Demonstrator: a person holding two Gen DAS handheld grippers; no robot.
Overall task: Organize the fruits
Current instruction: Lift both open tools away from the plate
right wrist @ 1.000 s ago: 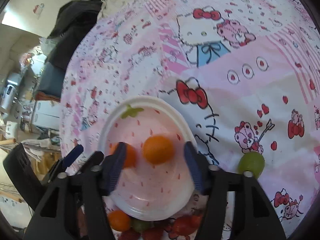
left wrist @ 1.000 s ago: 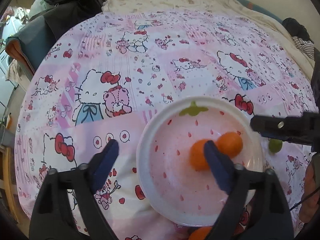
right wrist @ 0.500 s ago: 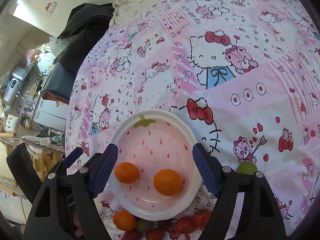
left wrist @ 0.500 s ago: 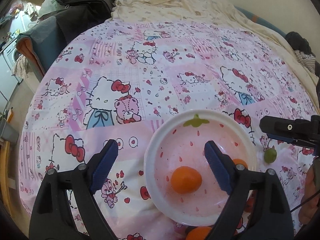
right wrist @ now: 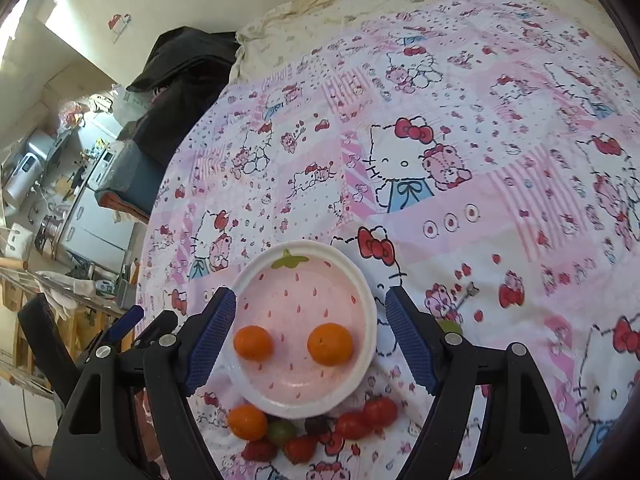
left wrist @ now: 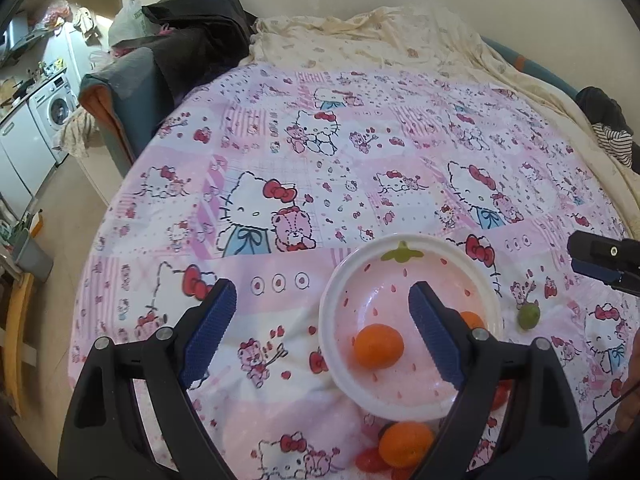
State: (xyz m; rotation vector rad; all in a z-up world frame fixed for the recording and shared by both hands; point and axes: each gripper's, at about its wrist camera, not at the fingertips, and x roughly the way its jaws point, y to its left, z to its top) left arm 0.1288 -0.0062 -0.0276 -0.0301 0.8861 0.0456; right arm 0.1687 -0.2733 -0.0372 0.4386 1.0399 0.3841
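We see a white plate (right wrist: 370,320) with a pink strawberry print lying on the bedspread (right wrist: 460,100), and two oranges sit inside it, apart from each other: one on the left (right wrist: 253,342), one on the right (right wrist: 330,344). Our right gripper (right wrist: 308,338) hangs over the plate with its blue-padded fingers (right wrist: 210,330) spread wide — nothing between them but the view down onto the oranges. Our left gripper (left wrist: 320,332) is likewise spread apart and holds nothing; its right finger (left wrist: 434,334) covers part of the second orange (left wrist: 472,319) in the left wrist view, while the other orange (left wrist: 378,346) shows in full.

Just outside the plate's near rim lies the loose fruit: a third orange (right wrist: 247,422), a green round fruit (right wrist: 282,431) touching it, and several red pieces (right wrist: 366,418) — tomatoes or strawberries, we cannot tell which through the blur. A small green fruit (left wrist: 529,316) rests alone on the cloth to the right of the plate, well clear of the rim.

Beyond the bedspread there is a cream sheet (left wrist: 360,36), dark clothing (left wrist: 192,40) heaped at the far left corner, and a washing machine (left wrist: 54,106) off to the left.
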